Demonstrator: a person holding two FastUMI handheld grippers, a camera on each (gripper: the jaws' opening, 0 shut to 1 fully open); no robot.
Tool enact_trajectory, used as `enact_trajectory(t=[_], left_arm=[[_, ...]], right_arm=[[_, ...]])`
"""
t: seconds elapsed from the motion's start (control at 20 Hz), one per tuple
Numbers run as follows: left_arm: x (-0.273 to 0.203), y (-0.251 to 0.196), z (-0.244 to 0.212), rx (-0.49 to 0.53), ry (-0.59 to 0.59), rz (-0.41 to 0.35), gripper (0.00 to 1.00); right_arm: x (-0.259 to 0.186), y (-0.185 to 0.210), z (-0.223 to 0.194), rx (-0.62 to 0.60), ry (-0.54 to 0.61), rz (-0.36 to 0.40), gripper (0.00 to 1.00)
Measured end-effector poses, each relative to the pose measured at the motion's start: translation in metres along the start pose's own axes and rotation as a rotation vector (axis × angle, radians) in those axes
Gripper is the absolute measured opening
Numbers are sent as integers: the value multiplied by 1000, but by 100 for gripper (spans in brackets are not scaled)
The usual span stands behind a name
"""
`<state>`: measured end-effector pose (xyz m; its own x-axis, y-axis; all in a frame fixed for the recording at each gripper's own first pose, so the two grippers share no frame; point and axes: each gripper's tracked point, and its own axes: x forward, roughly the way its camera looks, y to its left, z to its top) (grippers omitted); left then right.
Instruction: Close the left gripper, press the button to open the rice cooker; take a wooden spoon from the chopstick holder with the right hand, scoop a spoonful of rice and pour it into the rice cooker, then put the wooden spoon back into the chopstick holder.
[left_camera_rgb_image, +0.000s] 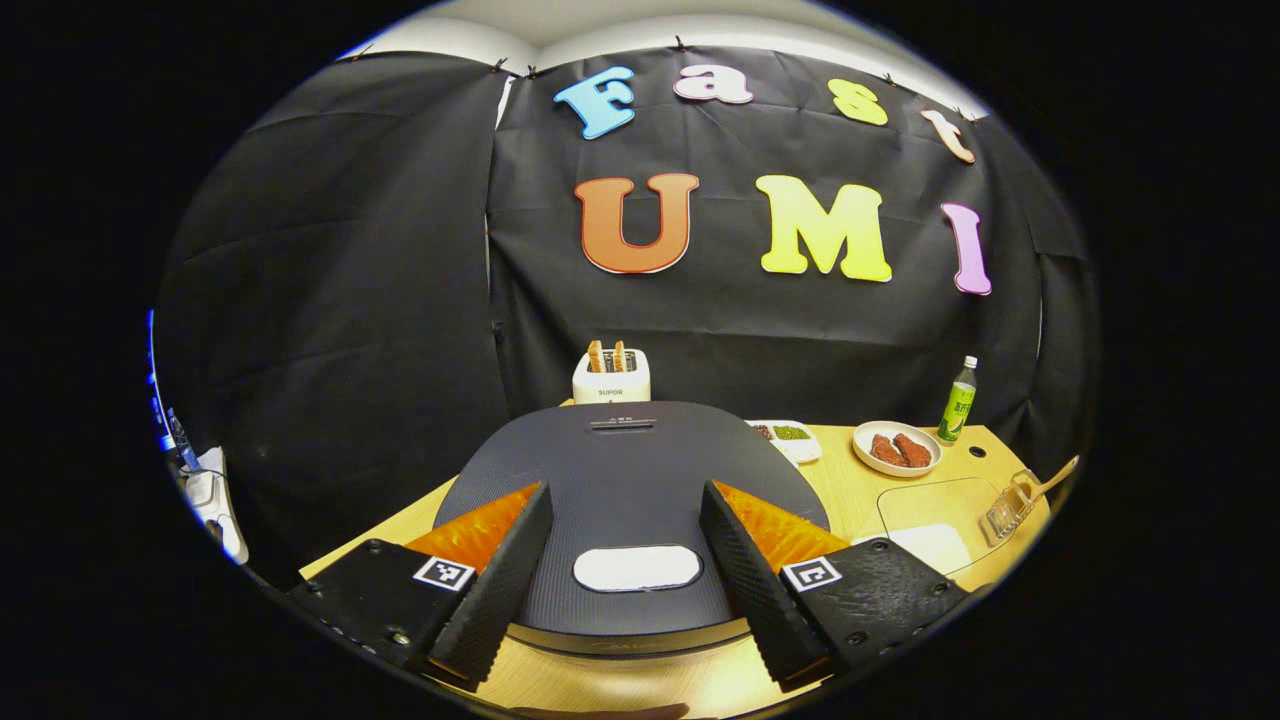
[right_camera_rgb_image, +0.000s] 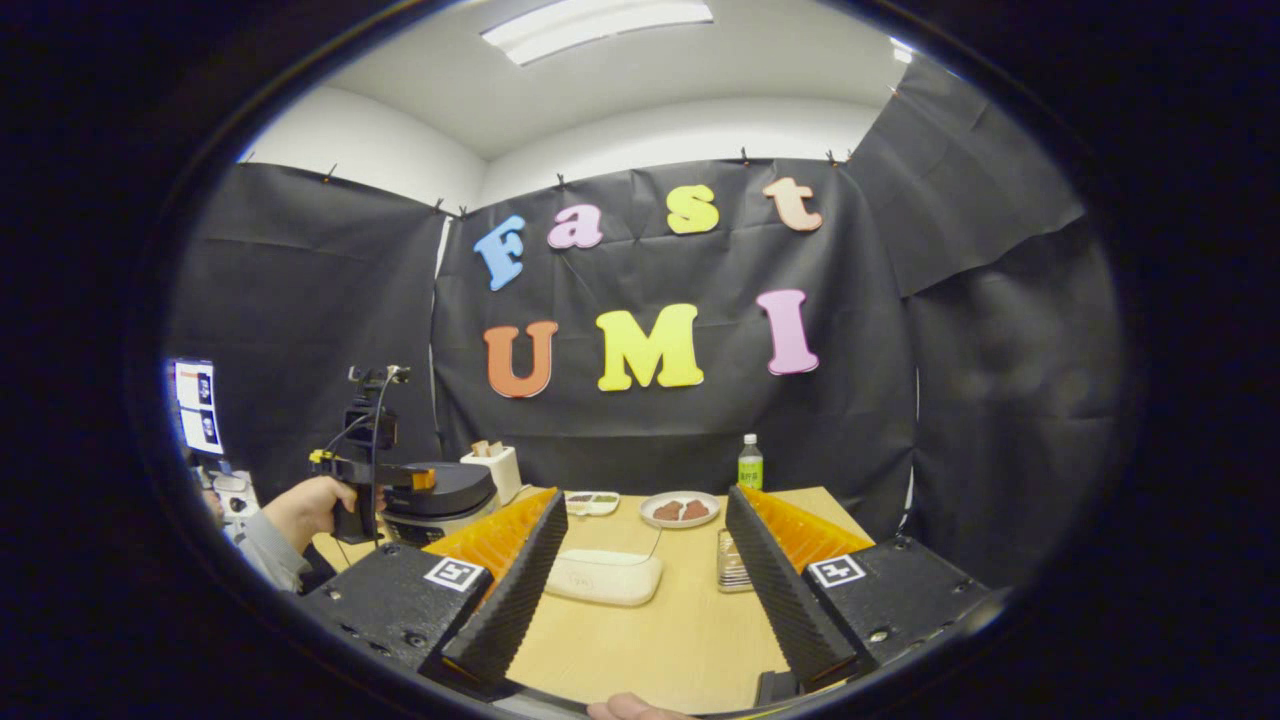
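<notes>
Rice cooker (left_camera_rgb_image: 630, 480) lid shut on wooden table (right_camera_rgb_image: 650, 640), black-draped booth.

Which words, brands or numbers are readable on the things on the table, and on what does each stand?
"SUPOR": on the front of the toaster.
Label on the bottle: too small to read.
Marking on the rice cooker lid: blurred.
</notes>
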<state>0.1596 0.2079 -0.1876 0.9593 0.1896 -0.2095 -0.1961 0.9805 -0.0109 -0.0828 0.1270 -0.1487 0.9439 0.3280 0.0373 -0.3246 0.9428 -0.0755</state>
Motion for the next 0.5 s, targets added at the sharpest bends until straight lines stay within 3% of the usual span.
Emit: enact_trajectory(t=[0.5], left_arm=[[1, 2, 3, 3, -199, 8, 97]], right_arm=[[1, 0, -6, -3, 12, -6, 100]])
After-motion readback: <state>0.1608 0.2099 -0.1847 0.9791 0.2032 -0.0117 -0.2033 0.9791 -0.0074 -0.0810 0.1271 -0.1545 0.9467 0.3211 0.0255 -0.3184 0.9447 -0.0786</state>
